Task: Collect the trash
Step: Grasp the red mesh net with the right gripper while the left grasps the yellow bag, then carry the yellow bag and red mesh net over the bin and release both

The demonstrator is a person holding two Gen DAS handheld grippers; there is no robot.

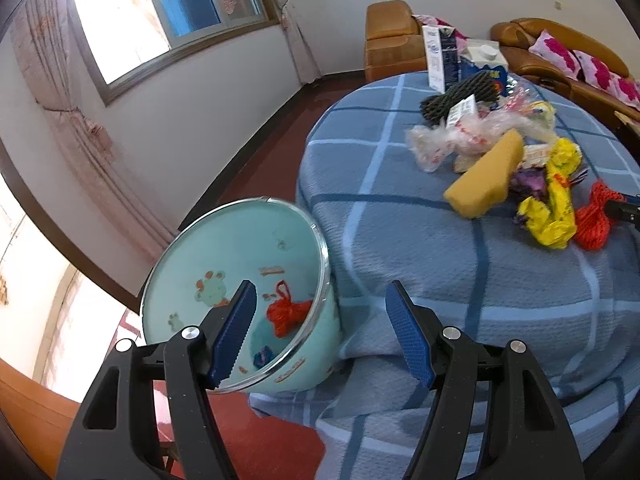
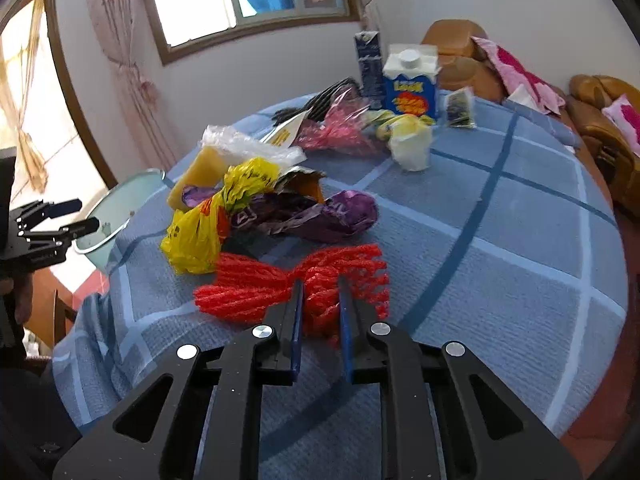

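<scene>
— Where's the red foam fruit net?
— Beside the yellow crinkled bag, long axis crosswise; right gripper clamps its waist, left gripper gapes over the mint bin

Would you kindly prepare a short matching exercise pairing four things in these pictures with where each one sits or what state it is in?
Things:
1. red foam net
2. mint bin
3. yellow sponge
4. left tool

States or places:
A. open, nothing between its pads
B. on the blue checked cloth, in the litter pile
C. beside the table, a red net already inside
D. pinched between the right tool's pads

Pairs: 1-D, 2-C, 3-B, 4-A
</scene>
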